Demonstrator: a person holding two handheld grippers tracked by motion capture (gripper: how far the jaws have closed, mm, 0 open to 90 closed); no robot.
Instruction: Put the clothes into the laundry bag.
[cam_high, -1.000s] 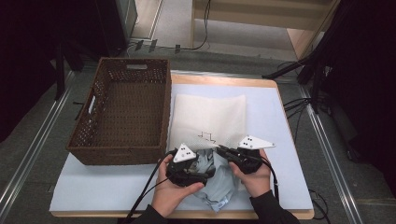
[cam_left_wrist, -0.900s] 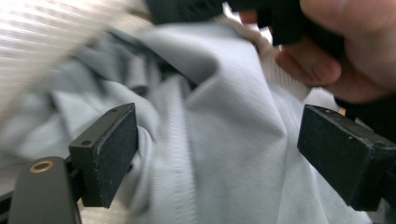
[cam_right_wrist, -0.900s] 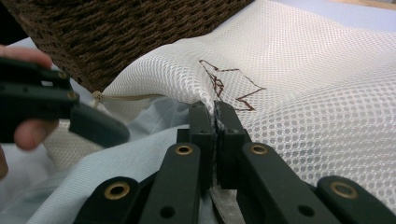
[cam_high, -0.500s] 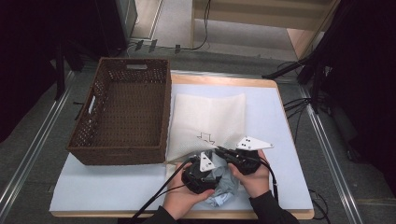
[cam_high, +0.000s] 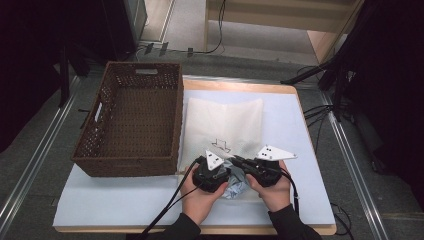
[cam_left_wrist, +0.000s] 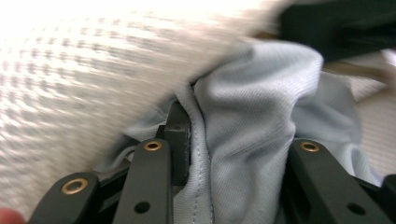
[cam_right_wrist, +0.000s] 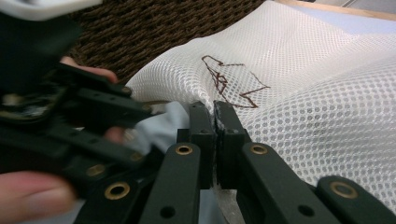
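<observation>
Left gripper (cam_high: 223, 176), jaws just closing, bunches pale blue cloth (cam_left_wrist: 252, 140); right gripper (cam_high: 239, 162) pinches white mesh bag (cam_high: 225, 122) (brown wicker basket (cam_high: 131, 120) flanks; table's near edge (cam_high: 150, 229) close).

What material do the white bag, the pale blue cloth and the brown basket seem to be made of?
White bag: probably synthetic mesh, since regular small holes show.
Pale blue cloth: soft knit fabric, perhaps cotton, with fine ribs and a stitched seam.
Brown basket: woven wicker or rattan-like strands, matte.

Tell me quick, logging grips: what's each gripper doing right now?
Left gripper: jaws have just been closing, now gripping the light blue garment.
Right gripper: shut on the white mesh bag edge.
</observation>
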